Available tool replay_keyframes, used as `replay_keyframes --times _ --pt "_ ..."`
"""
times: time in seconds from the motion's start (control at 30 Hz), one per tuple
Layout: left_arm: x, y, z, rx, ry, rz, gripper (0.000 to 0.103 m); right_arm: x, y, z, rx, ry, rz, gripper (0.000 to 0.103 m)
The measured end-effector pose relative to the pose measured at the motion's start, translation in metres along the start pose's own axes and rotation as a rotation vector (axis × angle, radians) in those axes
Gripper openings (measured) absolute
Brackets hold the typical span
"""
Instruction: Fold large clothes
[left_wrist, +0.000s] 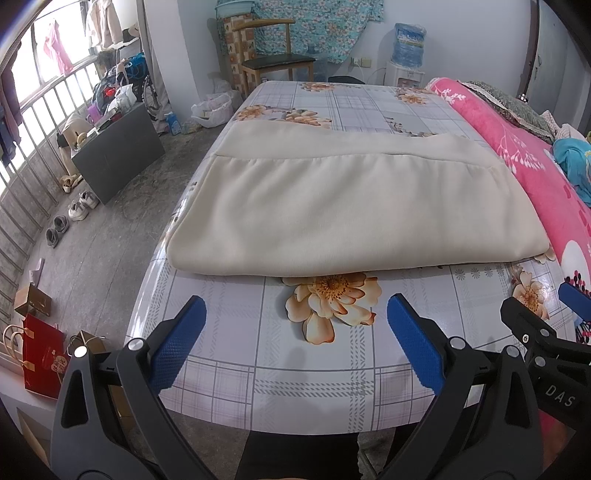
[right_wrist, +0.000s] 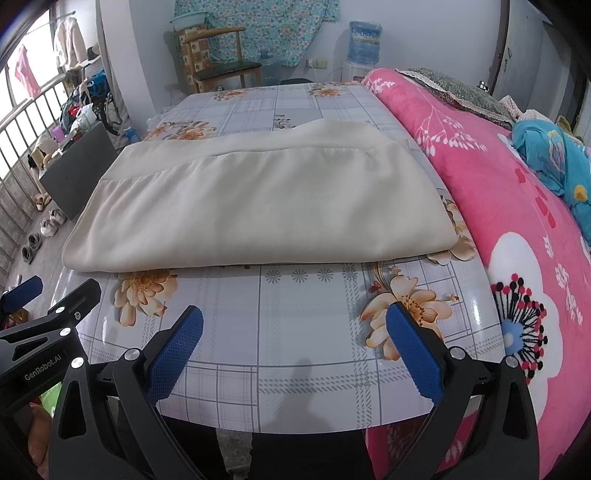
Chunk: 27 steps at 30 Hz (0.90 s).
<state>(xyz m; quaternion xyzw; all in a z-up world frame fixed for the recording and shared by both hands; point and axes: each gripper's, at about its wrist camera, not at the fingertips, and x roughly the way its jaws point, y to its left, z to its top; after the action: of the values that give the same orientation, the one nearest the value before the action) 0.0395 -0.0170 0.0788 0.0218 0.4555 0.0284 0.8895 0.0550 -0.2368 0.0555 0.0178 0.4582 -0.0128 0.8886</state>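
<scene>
Folded cream garment (left_wrist: 343, 206) lies on the flowered desk (left_wrist: 295, 369).
Both tools, left (left_wrist: 295, 332) and right (right_wrist: 295, 343), hang spread and empty; their bodies read "DAS" and "GenRobot.AI".

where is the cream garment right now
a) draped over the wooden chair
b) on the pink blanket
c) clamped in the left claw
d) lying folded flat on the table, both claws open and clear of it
d: the cream garment lies folded on the floral table, with the left claw and right claw open short of its near edge.
</scene>
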Motion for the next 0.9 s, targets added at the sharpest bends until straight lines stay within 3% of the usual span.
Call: replay_keyframes --times 0.9 --pt "-0.0004 0.0002 -0.0001 -0.001 -0.001 -0.002 0.095 0.0032 -0.0019 -0.0058 -0.003 0.007 0.002 0.097"
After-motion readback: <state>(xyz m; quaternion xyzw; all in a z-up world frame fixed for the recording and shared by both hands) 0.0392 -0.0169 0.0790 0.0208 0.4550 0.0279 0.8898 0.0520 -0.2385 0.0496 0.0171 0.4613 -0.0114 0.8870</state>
